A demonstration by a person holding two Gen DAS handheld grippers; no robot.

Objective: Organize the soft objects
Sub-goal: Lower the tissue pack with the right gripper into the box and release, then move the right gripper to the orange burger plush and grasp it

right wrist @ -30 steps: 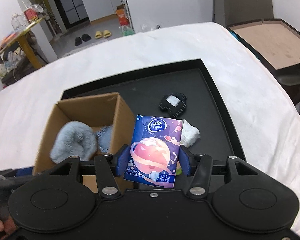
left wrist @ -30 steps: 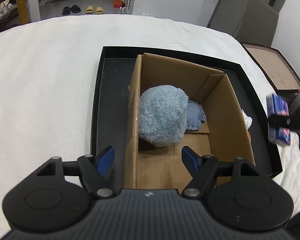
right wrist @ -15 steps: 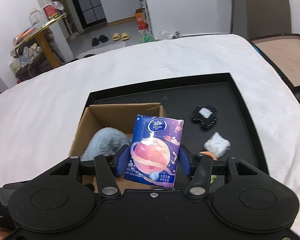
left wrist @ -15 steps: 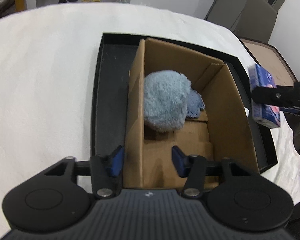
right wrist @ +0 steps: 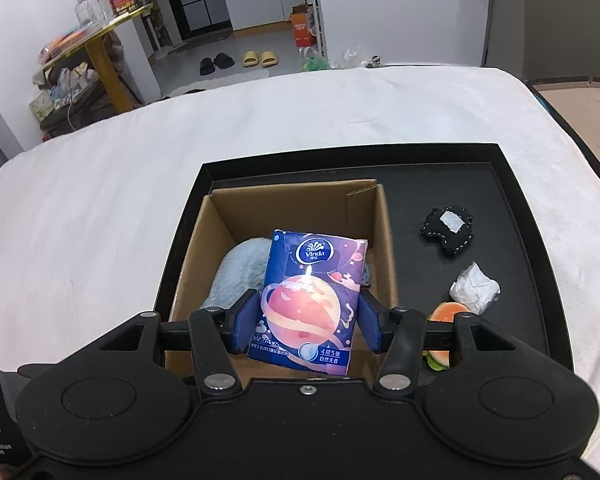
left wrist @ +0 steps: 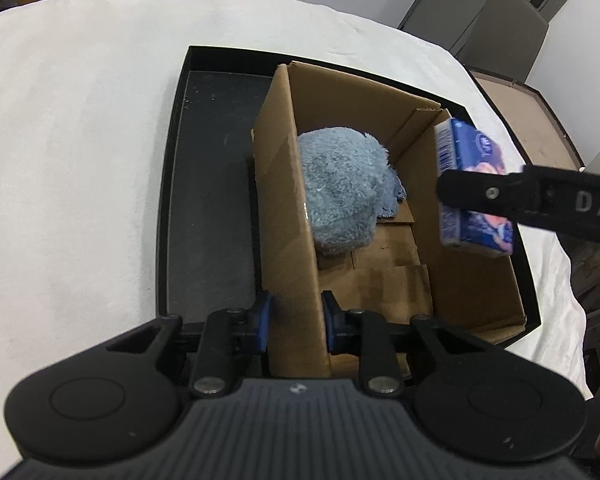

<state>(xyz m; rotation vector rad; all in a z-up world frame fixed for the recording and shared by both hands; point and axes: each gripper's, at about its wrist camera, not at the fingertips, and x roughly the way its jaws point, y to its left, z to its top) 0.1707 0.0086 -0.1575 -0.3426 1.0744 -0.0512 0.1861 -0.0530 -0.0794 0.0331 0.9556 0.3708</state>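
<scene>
Pinching one Vinda tissue pack (right wrist: 308, 304) above one cardboard box (right wrist: 386, 248), the right gripper (right wrist: 306, 322) holds its fingers against the pack's sides. The left gripper (left wrist: 294, 320), fingers just closed, clamps the box's wall; inside lies one blue plush toy (left wrist: 340, 192), and three small items sit on the black tray (right wrist: 512, 208).

White walls, a grey floor with slippers (right wrist: 259, 57) (two pairs), and a cluttered yellow table (right wrist: 96, 36).

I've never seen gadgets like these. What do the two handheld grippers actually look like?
Both are matte black plastic. The left gripper and the right gripper each have two blue ribbed pads, black linkage arms with silver pivot screws, and two round discs moulded on a wide body. The left body is ribbed. White lettering runs along the sides.
</scene>
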